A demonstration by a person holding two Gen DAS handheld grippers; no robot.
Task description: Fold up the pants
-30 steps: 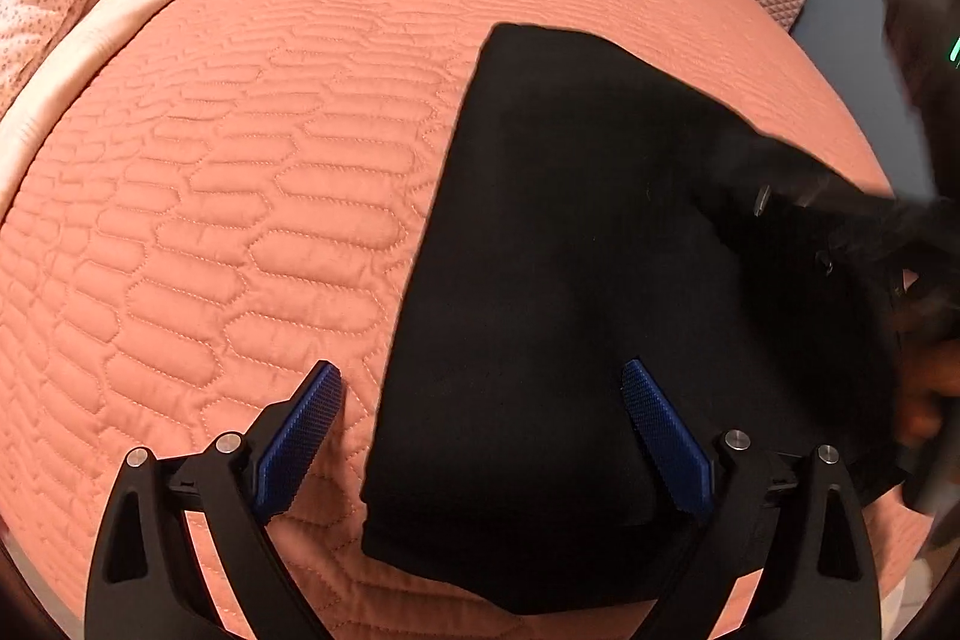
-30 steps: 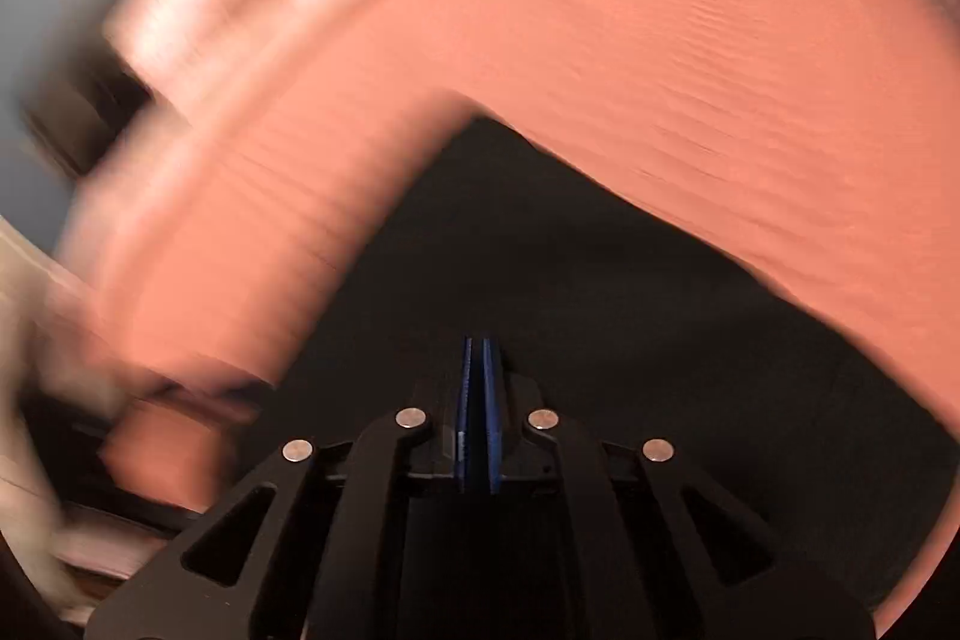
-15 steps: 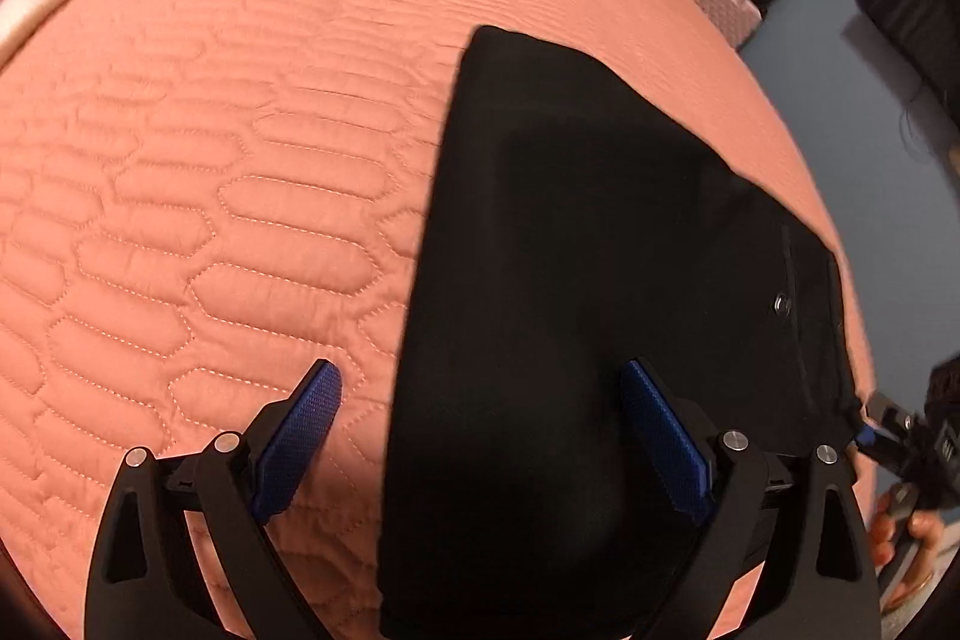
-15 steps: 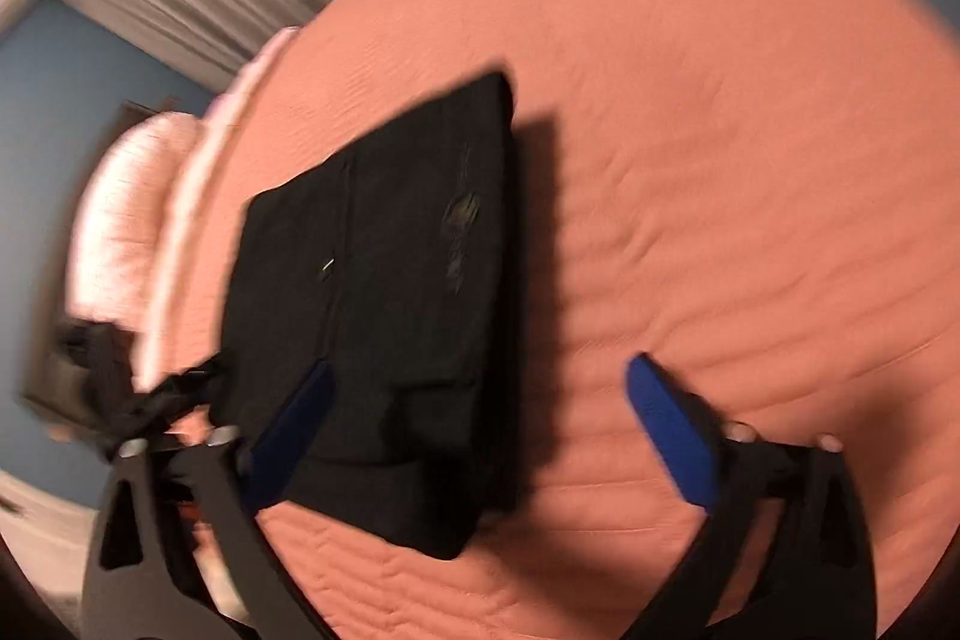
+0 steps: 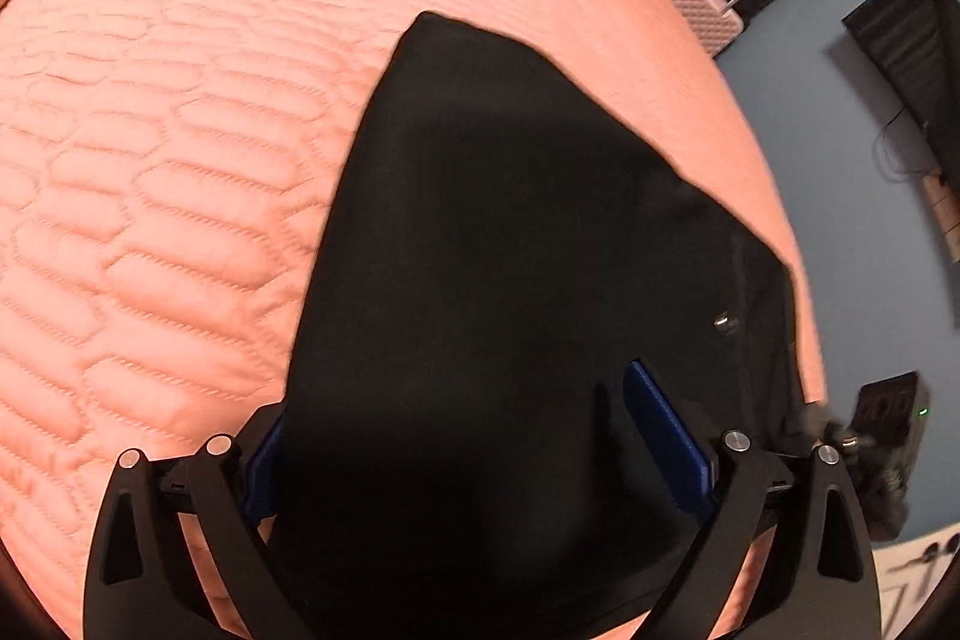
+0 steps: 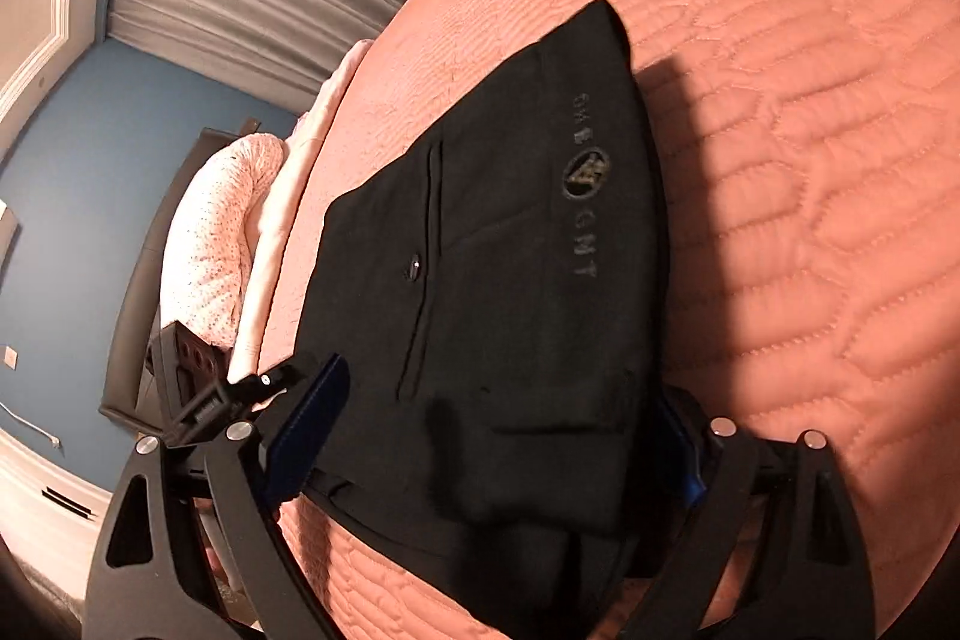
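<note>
A big pink bed cover holds the black pants, folded into a thick flat pile. The left gripper and the right gripper are both wide open around the pile's edges, not squeezing it.

Warm, dim indoor light tints the bed orange. Ahead of the fingers, the black pants cast a hard-edged shadow to their right in the right wrist view, so the light probably comes from the left. Fisheye bending curves every edge, and the pants' folds vanish in underexposed black.
</note>
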